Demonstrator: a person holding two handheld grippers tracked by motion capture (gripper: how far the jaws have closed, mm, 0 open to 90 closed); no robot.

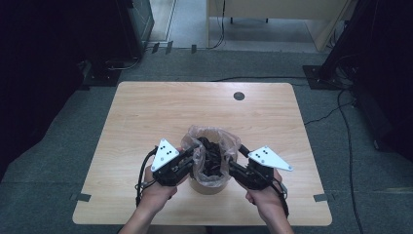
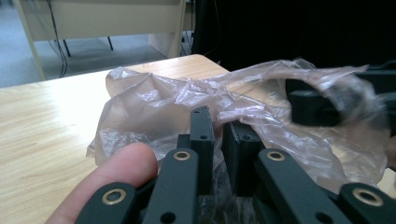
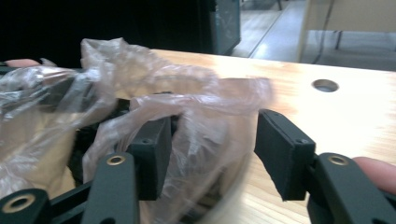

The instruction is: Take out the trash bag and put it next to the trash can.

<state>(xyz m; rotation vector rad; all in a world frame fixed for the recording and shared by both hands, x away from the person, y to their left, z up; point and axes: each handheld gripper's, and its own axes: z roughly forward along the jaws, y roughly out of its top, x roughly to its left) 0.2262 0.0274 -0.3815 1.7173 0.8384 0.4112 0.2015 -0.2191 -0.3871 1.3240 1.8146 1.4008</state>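
Sitting near the front middle of the table (image 1: 146, 107), the little bin (image 1: 209, 185) wears a plastic bag (image 1: 214, 141). Left gripper (image 2: 218, 135) pinches the bag; right gripper (image 3: 215, 149) is spread wide around the bag's edge.

The cup (image 1: 208, 185) under the plastic bag (image 1: 214, 146) is mostly hidden; just a bit of its brown side peeks out at the bottom. Dark stuff sits inside the bag, but it is too dim to tell what it is. The bag also covers the tips of the left gripper (image 1: 191, 152) and the right gripper (image 1: 234, 157) from above. In the right gripper view the bag (image 3: 154, 121) looks smeary and blurred. The person's arms are cut off by the bottom edge.
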